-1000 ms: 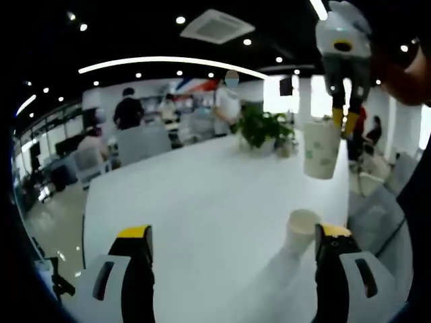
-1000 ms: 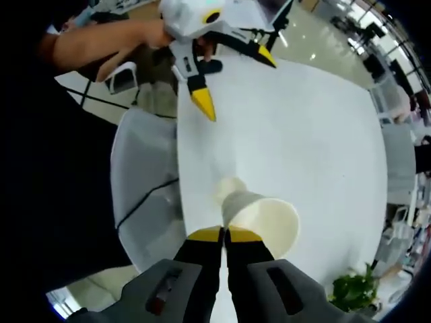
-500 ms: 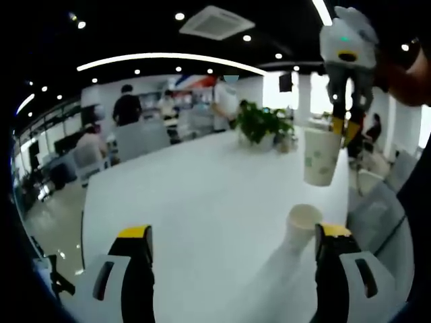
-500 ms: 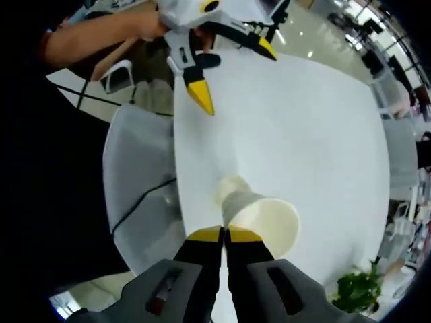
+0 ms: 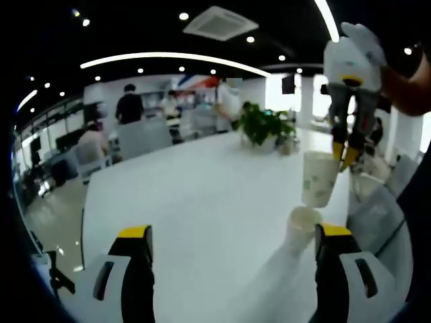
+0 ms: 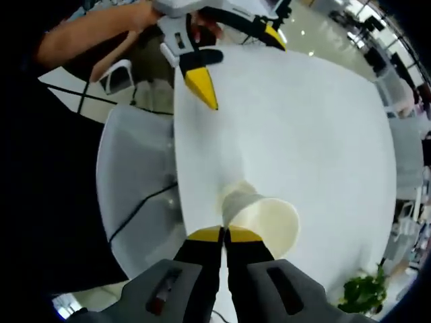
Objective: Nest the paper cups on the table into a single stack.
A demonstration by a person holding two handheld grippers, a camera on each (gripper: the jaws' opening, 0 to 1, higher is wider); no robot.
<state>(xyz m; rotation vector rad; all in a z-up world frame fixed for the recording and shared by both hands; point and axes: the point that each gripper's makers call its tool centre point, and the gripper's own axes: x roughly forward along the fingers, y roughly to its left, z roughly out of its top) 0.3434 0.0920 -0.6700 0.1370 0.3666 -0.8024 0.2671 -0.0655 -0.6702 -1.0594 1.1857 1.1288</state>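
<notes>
**Held cup poised above its mate**

On the long white bench [image 5: 195,202] stands a plain white paper cup [image 5: 301,229], upright and mouth up. Everything else is placed from it. Just above it hangs a second white paper cup with faint green dots [image 5: 317,179], slightly tilted, its base close over the standing cup's mouth but apparently not yet inside; the fisheye makes that gap hard to judge.

To nest well, I'd square the dotted cup over the standing cup's mouth, level it, then lower it straight and let go only once it seats.

The right tongs [image 6: 225,234] are pinched narrow on the dotted cup's rim. The left tongs [image 5: 232,237] stand wide apart, holding nothing, near the standing cup.
</notes>
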